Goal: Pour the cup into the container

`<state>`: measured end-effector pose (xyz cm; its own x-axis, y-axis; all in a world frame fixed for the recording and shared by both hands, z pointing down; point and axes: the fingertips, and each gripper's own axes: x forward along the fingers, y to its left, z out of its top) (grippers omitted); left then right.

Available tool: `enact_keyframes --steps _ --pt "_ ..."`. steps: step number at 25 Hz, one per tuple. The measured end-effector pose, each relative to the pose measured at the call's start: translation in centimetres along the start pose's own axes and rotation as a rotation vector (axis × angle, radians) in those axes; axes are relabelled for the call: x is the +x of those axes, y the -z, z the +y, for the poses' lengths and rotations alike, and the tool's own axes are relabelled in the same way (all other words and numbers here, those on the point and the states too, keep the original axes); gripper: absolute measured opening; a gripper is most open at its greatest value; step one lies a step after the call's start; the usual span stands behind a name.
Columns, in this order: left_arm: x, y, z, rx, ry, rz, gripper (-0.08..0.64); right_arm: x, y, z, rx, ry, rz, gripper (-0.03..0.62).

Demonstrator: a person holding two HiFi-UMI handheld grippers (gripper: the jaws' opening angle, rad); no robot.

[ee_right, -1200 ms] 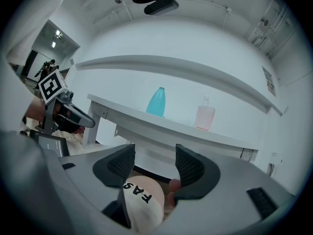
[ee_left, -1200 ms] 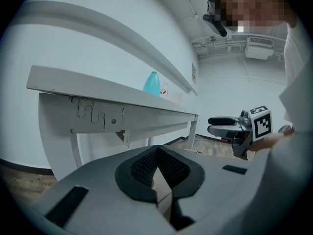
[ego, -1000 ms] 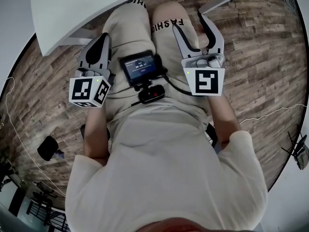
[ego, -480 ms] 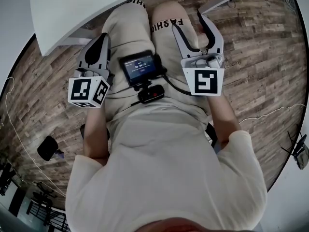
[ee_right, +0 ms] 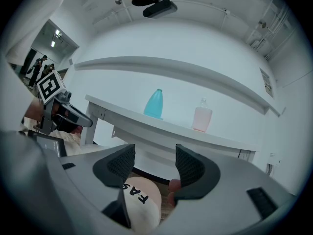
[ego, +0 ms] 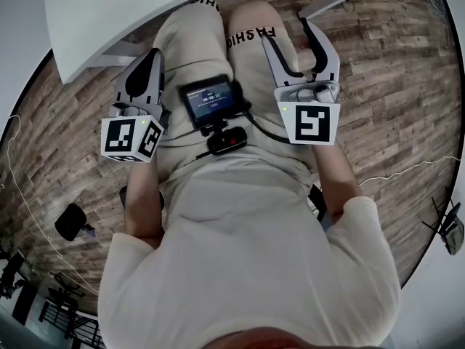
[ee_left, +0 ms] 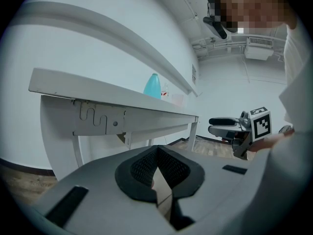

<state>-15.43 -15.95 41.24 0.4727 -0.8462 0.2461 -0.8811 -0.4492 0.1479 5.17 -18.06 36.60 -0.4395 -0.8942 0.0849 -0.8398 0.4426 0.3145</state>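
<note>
On the white table [ee_right: 122,114] stand a blue bottle-shaped vessel [ee_right: 154,103] and a pale pink bottle [ee_right: 202,115]; both also show in the left gripper view, the blue vessel [ee_left: 152,86] and the pink bottle [ee_left: 177,100]. I cannot pick out a cup. My left gripper [ego: 153,58] hovers over the person's left thigh, below the table edge, its jaws closed together on nothing [ee_left: 156,152]. My right gripper [ego: 287,33] hangs over the right knee, open and empty [ee_right: 154,155]. Both stay well short of the bottles.
The table's rim [ego: 109,6] runs across the top of the head view, its legs [ee_left: 58,146] in front of the grippers. A small screen device [ego: 211,100] is mounted on the person's chest. Wooden floor [ego: 392,86] with thin cables lies around.
</note>
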Motion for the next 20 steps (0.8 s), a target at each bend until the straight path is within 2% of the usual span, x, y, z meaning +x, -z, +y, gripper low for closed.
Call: enact_keyframes --steps 5,20 --pt "-0.09 -0.40 -0.06 0.022 -0.002 -0.019 0.012 0.04 -0.21 -0.17 0.013 0.005 -0.007 0.270" --pt "0.29 0.23 -0.28 0.012 0.008 0.015 0.012 0.20 0.49 0.69 -0.024 -0.042 0.029 0.270"
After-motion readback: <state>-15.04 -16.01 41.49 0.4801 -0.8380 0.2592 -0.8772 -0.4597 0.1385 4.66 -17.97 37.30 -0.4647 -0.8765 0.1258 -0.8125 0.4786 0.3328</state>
